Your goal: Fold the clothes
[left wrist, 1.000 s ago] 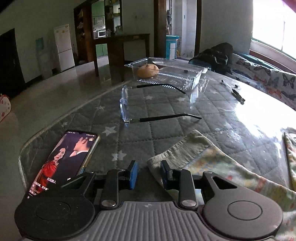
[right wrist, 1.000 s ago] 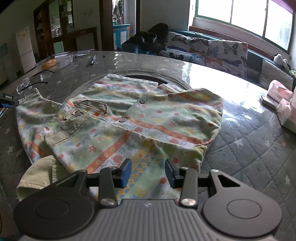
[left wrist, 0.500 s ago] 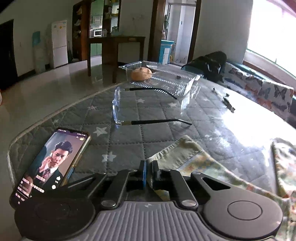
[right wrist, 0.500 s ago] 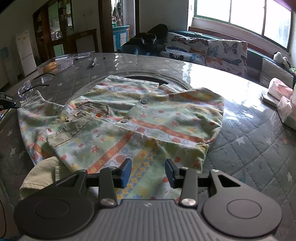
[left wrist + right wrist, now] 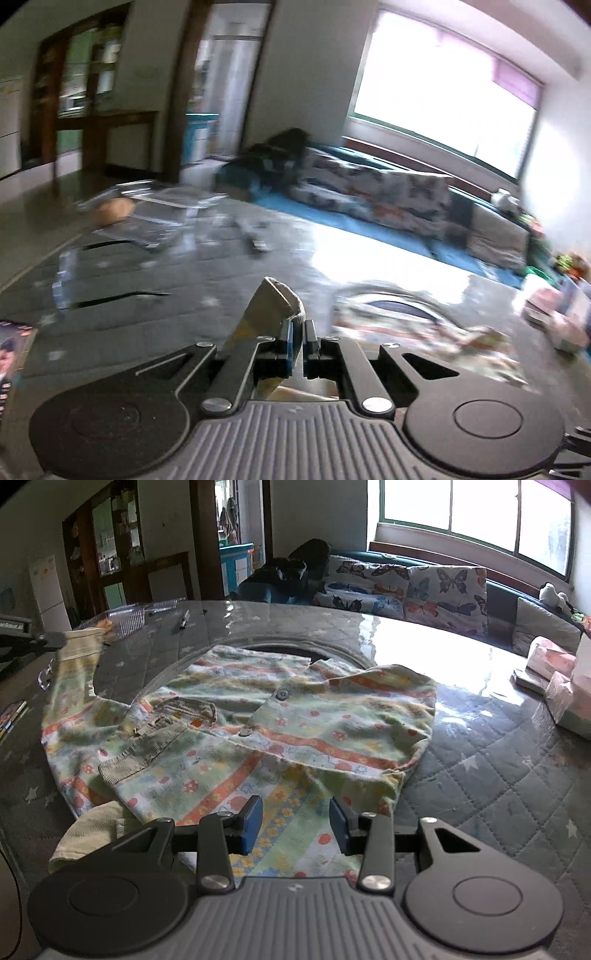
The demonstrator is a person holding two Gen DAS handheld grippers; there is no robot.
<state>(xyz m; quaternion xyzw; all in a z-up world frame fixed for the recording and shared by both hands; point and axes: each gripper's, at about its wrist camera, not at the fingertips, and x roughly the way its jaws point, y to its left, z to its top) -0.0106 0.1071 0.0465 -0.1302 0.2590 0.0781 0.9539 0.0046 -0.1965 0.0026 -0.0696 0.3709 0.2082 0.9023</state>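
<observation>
**Sleeve cuff pinched and lifted over the quilted table**

The left gripper (image 5: pixel 298 345) has its blue pads clenched tight on the ribbed beige cuff (image 5: pixel 275 301) of the shirt's sleeve, and the cuff pokes up and forward from between the fingers, clear of the table. From the other side you can see the same cuff (image 5: pixel 85 639) hanging in the air at the far left of the shirt, with the sleeve (image 5: pixel 68 686) draping down from it to the body of the garment.

The right gripper (image 5: pixel 294 825) is released, its blue pads standing apart with nothing between them; it hovers just above the near hem of the shirt (image 5: pixel 266 734). The shirt itself lies spread flat in the middle of the round quilted table (image 5: pixel 498 760), a pale green child's piece with orange stripes, little mushrooms and two buttons down the front. A second beige cuff (image 5: pixel 92 830) lies at the shirt's near left corner, beside the right gripper's left finger.

Beyond the shirt, at the table's far left edge, sits a clear plastic tray (image 5: pixel 125 618), and a pen (image 5: pixel 184 619) lies just right of it. A phone (image 5: pixel 14 354) rests left of the shirt near the table's rim, with a pair of glasses (image 5: pixel 110 295) between it and the tray. To the right of the shirt are pink tissue packs (image 5: pixel 554 664). Behind the table runs a sofa with butterfly cushions (image 5: pixel 443 587). The left camera's view is smeared with motion blur.
</observation>
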